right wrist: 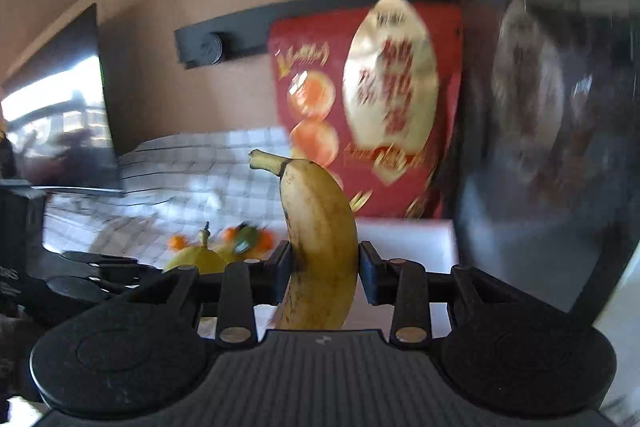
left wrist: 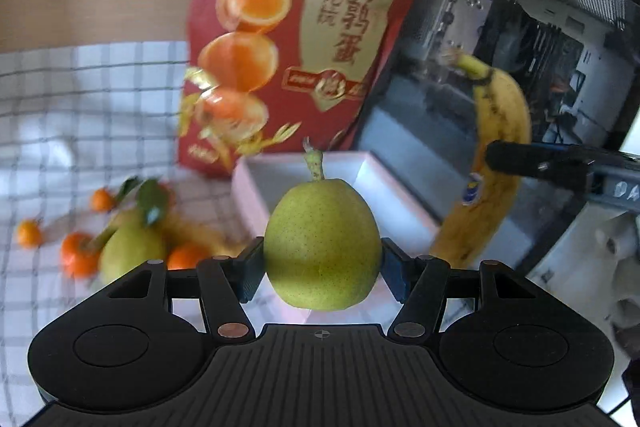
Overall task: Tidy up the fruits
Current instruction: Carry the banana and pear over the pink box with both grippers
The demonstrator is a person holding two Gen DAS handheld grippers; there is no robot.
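My left gripper (left wrist: 322, 267) is clamped on a green pear (left wrist: 322, 243), pads pressed to its widest part, stem up, held in the air just short of the white box (left wrist: 256, 195); my right gripper (right wrist: 324, 267) is closed around the middle of a spotted banana (right wrist: 320, 247), stem upward, which hangs beside the box in front of the dark glass-fronted appliance (left wrist: 520, 67). Behind the box leans a big red snack bag (left wrist: 280, 47), and the checked tablecloth (left wrist: 80, 107) runs off to the left. On that cloth, near the box's left side, wait a second pear (left wrist: 132, 251) and several small mandarins (left wrist: 76, 255). I judge the step to be placing both fruits in the box: I should carry the pear over the rim, lower it until it rests on the bottom before easing the pads apart, and keep the banana clear so the two grippers don't collide.
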